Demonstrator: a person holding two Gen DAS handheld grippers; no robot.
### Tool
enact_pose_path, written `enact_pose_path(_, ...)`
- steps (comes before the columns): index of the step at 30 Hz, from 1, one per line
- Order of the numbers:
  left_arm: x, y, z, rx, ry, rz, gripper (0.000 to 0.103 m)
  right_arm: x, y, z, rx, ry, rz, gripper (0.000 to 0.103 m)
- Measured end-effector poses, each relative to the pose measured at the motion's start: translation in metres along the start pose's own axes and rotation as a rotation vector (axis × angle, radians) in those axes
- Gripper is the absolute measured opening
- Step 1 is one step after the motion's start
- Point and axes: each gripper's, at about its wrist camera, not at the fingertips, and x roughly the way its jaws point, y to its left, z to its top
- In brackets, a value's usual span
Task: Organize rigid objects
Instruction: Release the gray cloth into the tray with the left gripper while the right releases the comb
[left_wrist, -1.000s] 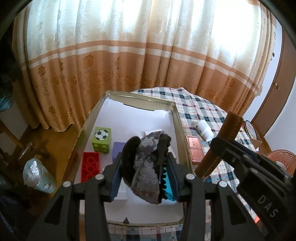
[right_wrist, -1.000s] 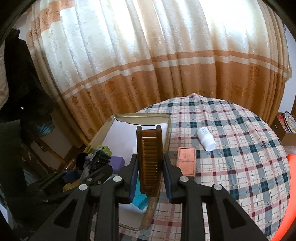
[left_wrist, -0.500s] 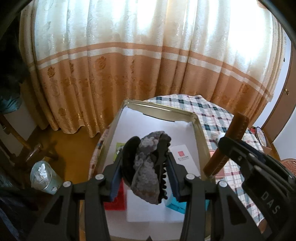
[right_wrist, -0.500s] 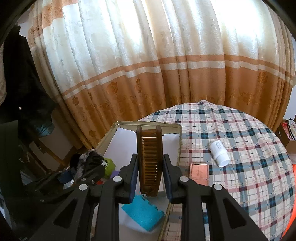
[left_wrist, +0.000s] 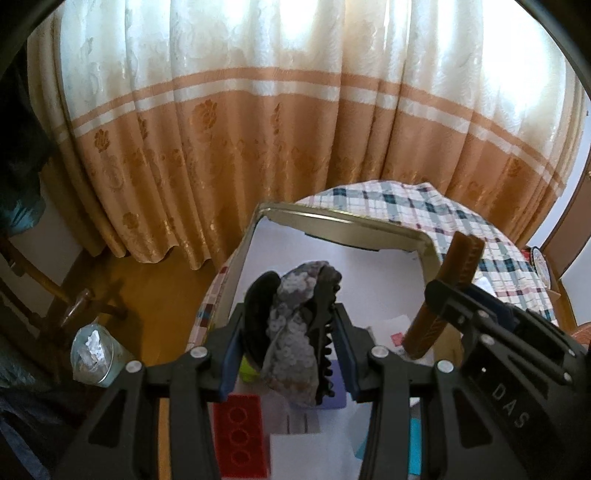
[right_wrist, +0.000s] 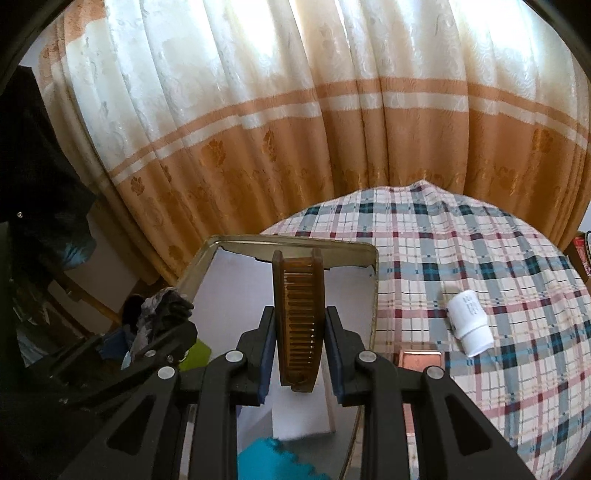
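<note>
Left gripper (left_wrist: 291, 343): jaws closed on a black hair claw clip (left_wrist: 295, 332) wrapped in grey patterned fabric, held upright above the metal tray (left_wrist: 332, 218). Right gripper (right_wrist: 299, 347): jaws pressed against the sides of a brown comb (right_wrist: 298, 321), held upright with teeth facing the camera, also over the tray.

The tray is seen at the left edge of a round table covered by a plaid cloth (right_wrist: 461, 258); its floor is lined with white paper. Inside the tray, under the left gripper, a red studded block (left_wrist: 240, 435), a green block (left_wrist: 248, 369) and a purple block (left_wrist: 338, 387) are noted; a teal piece (right_wrist: 269, 461) lies near the tray's close edge.

On the cloth, right of the tray, a white bottle (right_wrist: 469, 323) is seen lying on its side, and a copper-coloured flat case (right_wrist: 419, 358) just beside the tray wall. A cream and orange curtain (right_wrist: 295, 110) hangs behind the table.
</note>
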Motion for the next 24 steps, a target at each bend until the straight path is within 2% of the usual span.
enact_pose_path(10, 0.032, -0.004, 0.009, 0.008, 0.072, 0.021, 0.044, 0.034, -0.01, 0.004, 0.028, 0.088, 0.058, 0.028)
enact_pose_path(16, 0.039, -0.003, 0.013, -0.001, 0.082, 0.032, 0.048, 0.039, -0.015, 0.003, 0.047, 0.087, 0.113, 0.031)
enact_pose_path(17, 0.039, -0.001, 0.014, -0.009, 0.083, 0.035, 0.056, 0.038, -0.017, 0.003, 0.055, 0.085, 0.116, 0.035)
enact_pose_path(18, 0.037, 0.001, 0.015, -0.021, 0.08, 0.035, 0.068, 0.035, -0.019, 0.003, 0.068, 0.077, 0.121, 0.037)
enact_pose_path(20, 0.034, 0.003, 0.016, -0.046, 0.077, 0.003, 0.076, 0.027, -0.023, 0.003, 0.087, 0.047, 0.141, 0.04)
enact_pose_path(22, 0.028, 0.003, 0.016, -0.061, 0.074, -0.01, 0.083, 0.014, -0.027, 0.002, 0.102, 0.005, 0.151, 0.049)
enact_pose_path(24, 0.02, 0.001, 0.014, -0.065, 0.055, -0.01, 0.099, -0.003, -0.032, -0.001, 0.122, -0.051, 0.143, 0.062)
